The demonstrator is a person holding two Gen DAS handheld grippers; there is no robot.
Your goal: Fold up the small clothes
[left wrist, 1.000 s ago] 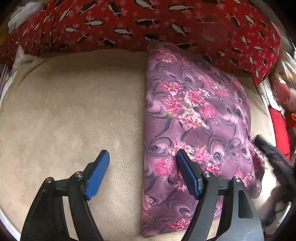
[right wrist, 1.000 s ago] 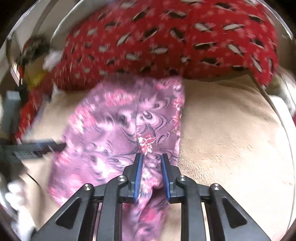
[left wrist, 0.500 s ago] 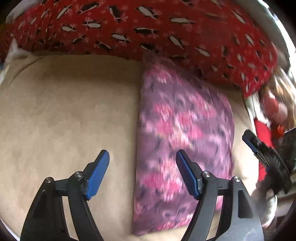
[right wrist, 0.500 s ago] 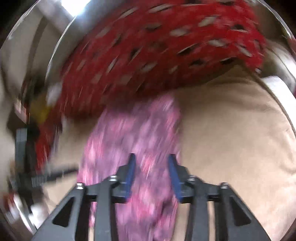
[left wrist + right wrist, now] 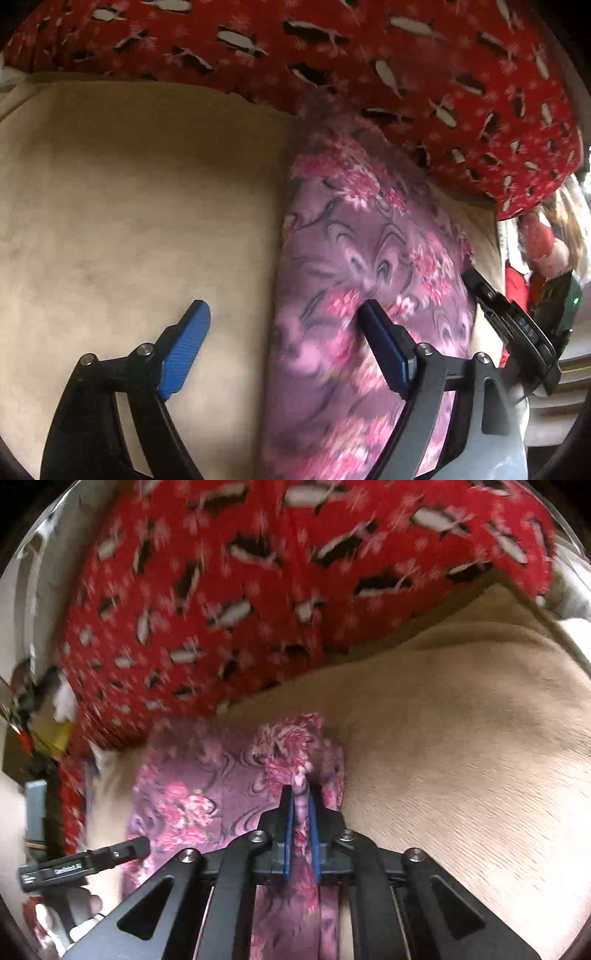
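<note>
A purple garment with pink flowers [image 5: 369, 258] lies folded lengthwise on a beige plush surface [image 5: 129, 221]. My left gripper [image 5: 283, 308] hovers over the garment's left edge. Its jaws are opening wide; the edge lies below the gap and neither pad touches it. My right gripper [image 5: 300, 794] is closing, and its blue pads pinch a raised fold of the garment [image 5: 192, 805] near its right edge. The right gripper [image 5: 509, 325] also shows in the left wrist view at the garment's right side. One finger of the left gripper [image 5: 85, 864] reaches in over the cloth's left side.
A red cushion with a black-and-white pattern [image 5: 332, 55] lies along the back, touching the garment's far end. Bare beige surface [image 5: 461, 757] spreads to the right in the right wrist view. Red and mixed clutter [image 5: 543, 251] sits past the right edge.
My right gripper let go of the cloth, opened above it, then shut again on a fold farther along. My left gripper slid sideways and its jaws spread a little wider.
</note>
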